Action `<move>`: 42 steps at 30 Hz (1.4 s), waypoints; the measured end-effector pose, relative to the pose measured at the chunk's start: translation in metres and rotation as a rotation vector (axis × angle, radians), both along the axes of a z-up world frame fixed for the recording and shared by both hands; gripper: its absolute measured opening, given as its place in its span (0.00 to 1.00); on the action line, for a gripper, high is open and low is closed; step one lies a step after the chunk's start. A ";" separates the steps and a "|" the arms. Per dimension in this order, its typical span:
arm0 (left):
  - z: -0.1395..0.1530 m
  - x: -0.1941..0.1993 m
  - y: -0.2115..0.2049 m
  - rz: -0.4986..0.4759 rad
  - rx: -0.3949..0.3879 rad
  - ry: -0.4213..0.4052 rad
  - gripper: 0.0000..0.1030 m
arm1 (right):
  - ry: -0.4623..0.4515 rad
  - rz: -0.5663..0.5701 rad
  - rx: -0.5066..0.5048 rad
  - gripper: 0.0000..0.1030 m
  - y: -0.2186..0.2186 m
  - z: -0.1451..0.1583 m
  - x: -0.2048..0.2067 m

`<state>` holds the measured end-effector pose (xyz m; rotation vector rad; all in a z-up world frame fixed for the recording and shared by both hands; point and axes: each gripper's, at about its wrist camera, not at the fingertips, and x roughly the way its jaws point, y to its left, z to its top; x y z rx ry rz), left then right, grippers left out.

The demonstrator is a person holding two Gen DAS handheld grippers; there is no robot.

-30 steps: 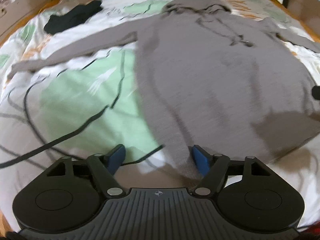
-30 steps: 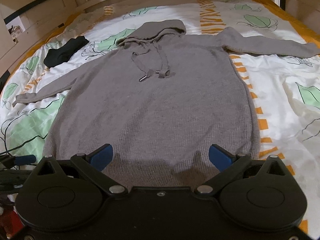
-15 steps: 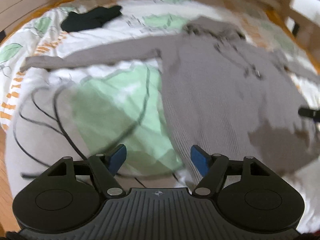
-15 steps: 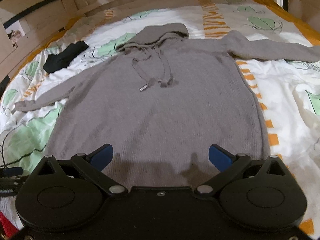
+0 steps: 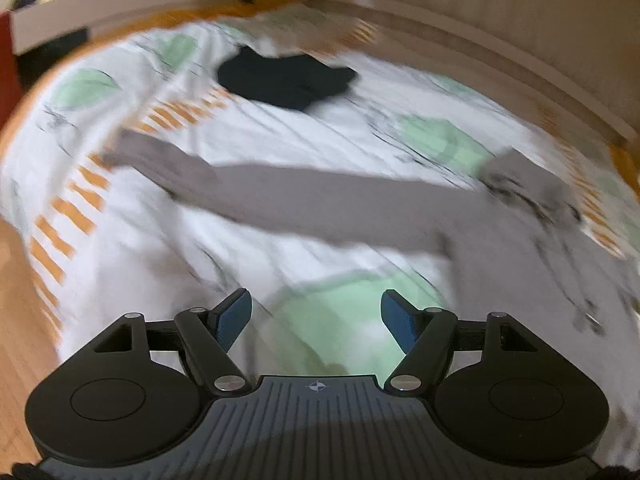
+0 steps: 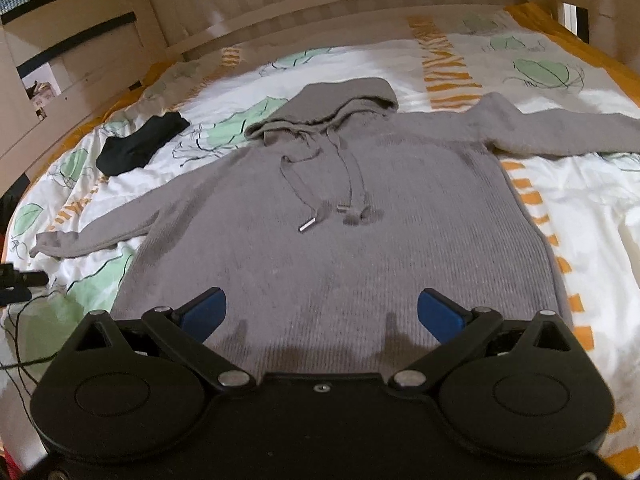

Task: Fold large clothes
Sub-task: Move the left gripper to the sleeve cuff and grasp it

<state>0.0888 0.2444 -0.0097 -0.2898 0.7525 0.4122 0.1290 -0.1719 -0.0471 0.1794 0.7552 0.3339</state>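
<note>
A grey hoodie (image 6: pixel 340 232) lies flat, front up, on the bed, hood at the far end and both sleeves spread sideways. My right gripper (image 6: pixel 322 308) hangs open over its lower hem with nothing between the blue pads. In the blurred left wrist view the hoodie's left sleeve (image 5: pixel 280 200) stretches across the quilt, its cuff at the left. My left gripper (image 5: pixel 316 316) is open and empty above the quilt, short of that sleeve. Part of the left gripper (image 6: pixel 20 280) shows at the left edge of the right wrist view.
A white quilt (image 6: pixel 592 216) with green leaves and orange stripes covers the bed. A dark folded garment (image 6: pixel 140 144) lies at the far left near the wooden bed frame (image 6: pixel 360 4). A thin black cable (image 6: pixel 24 320) trails at the bed's left edge. Wooden floor (image 5: pixel 16 344) lies left of the bed.
My left gripper has swung left off the hoodie's body and now faces the left sleeve and the dark garment. My right gripper has crept forward over the hem. Both stayed open.
</note>
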 end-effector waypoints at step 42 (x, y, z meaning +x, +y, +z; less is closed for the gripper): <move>0.040 0.103 0.133 0.096 -0.109 -0.237 0.08 | 0.030 0.015 -0.038 0.99 0.025 -0.014 0.049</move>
